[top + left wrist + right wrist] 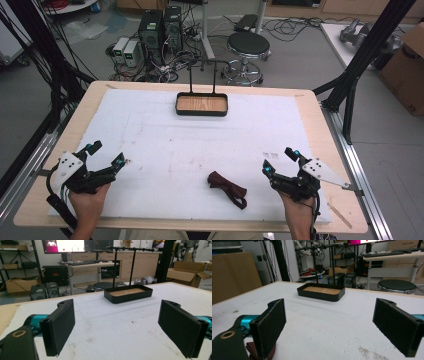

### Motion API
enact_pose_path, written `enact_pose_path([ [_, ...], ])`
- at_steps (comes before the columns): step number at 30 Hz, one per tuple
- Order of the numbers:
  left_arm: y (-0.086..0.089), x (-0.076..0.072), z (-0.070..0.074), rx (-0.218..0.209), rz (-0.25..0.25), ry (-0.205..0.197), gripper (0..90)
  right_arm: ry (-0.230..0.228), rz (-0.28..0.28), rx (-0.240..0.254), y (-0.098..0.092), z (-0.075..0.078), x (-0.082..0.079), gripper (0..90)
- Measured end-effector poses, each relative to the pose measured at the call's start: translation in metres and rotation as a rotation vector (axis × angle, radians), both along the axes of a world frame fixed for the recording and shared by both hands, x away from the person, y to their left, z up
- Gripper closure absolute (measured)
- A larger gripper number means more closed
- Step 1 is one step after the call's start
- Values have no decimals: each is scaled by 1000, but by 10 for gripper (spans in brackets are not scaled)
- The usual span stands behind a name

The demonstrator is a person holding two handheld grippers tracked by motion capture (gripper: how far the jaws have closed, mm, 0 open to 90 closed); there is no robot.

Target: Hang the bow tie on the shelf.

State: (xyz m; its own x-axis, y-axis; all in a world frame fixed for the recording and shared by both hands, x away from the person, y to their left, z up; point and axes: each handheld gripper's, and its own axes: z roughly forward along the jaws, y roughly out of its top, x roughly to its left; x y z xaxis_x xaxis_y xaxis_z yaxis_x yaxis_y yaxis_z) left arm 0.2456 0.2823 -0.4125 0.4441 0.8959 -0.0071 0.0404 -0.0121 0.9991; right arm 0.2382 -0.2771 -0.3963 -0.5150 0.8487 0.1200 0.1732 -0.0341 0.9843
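A dark red strip of cloth [227, 188] lies crumpled on the white foam mat, near the front edge and right of centre. My left gripper [106, 154] rests at the front left, jaws wide apart with bare mat between them. At the front right, my right gripper [280, 160] is open too, a short way right of the cloth. In the right gripper view a bit of the cloth [260, 353] peeks out below the left pad [270, 326]. A black tray with a wooden floor [202, 104] and an upright rail stands at the mat's far middle.
The white mat [165, 145] covers most of a wooden table. Beyond the far edge are a round stool [248, 45], computer towers [160, 30] and cables on the floor. A black frame post [367, 50] rises at the right, with cardboard boxes [407, 65] behind it.
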Motion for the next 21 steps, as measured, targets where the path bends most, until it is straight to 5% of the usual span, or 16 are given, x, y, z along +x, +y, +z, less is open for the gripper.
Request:
enact_pose_path([
  [21, -4, 4, -3, 0, -10, 28, 148, -6, 12, -20, 3, 1, -3, 106],
])
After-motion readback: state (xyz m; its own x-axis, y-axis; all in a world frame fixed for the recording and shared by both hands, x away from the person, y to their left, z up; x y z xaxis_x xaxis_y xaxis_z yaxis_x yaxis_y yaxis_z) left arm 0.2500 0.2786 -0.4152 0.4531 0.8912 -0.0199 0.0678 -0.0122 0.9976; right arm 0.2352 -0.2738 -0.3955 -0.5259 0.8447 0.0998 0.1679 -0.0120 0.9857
